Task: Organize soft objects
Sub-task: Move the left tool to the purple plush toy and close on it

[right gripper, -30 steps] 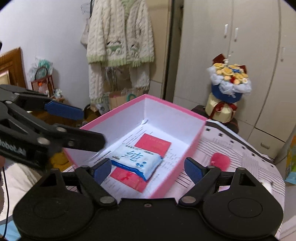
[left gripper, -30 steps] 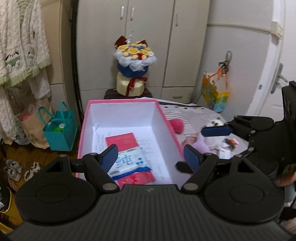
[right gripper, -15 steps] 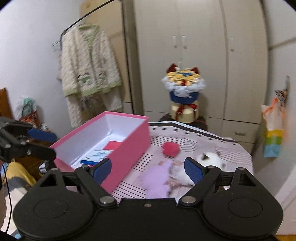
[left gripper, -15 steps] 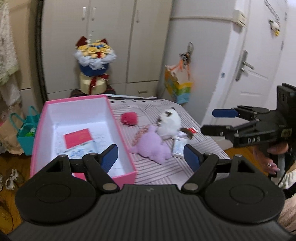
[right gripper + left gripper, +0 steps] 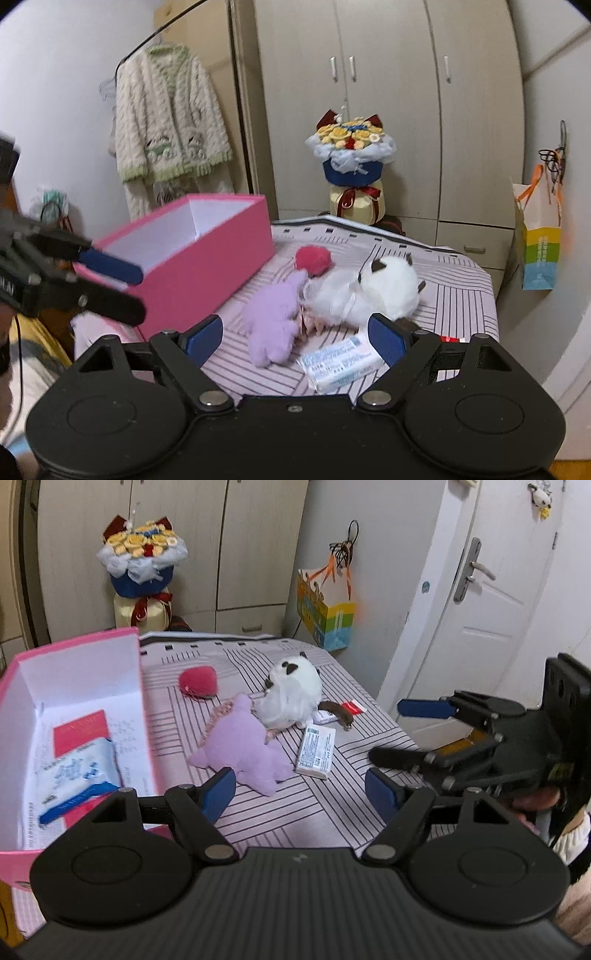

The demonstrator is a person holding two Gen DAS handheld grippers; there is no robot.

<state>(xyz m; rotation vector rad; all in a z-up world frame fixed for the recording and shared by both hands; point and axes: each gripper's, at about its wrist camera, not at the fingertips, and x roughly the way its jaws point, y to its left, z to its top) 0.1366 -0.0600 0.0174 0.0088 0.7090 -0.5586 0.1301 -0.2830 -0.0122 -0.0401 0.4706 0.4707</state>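
Observation:
A purple plush [image 5: 240, 746] lies on the striped table, touching a white plush cat [image 5: 291, 694] behind it. A red fuzzy ball [image 5: 197, 681] sits near the pink box [image 5: 74, 646], which holds a blue-and-white tissue pack [image 5: 77, 771] on a red card. My left gripper [image 5: 301, 794] is open and empty, hovering just short of the purple plush. My right gripper [image 5: 388, 731] is open and empty at the table's right edge. In the right wrist view my right gripper [image 5: 295, 336] frames the purple plush [image 5: 273, 325] and the white cat [image 5: 376, 291]; my left gripper [image 5: 140, 293] hangs before the pink box [image 5: 207, 266].
A second tissue pack [image 5: 316, 751] and a small red-and-white packet [image 5: 351, 709] lie right of the toys. A bouquet [image 5: 142, 565] stands behind the table against the wardrobe. A paper bag [image 5: 327, 616] hangs on the wall beside a white door [image 5: 480, 590]. A cardigan [image 5: 166, 122] hangs left.
Both grippers have swung away from over the pink box toward the toys on the table and dropped lower. Both stayed open and empty.

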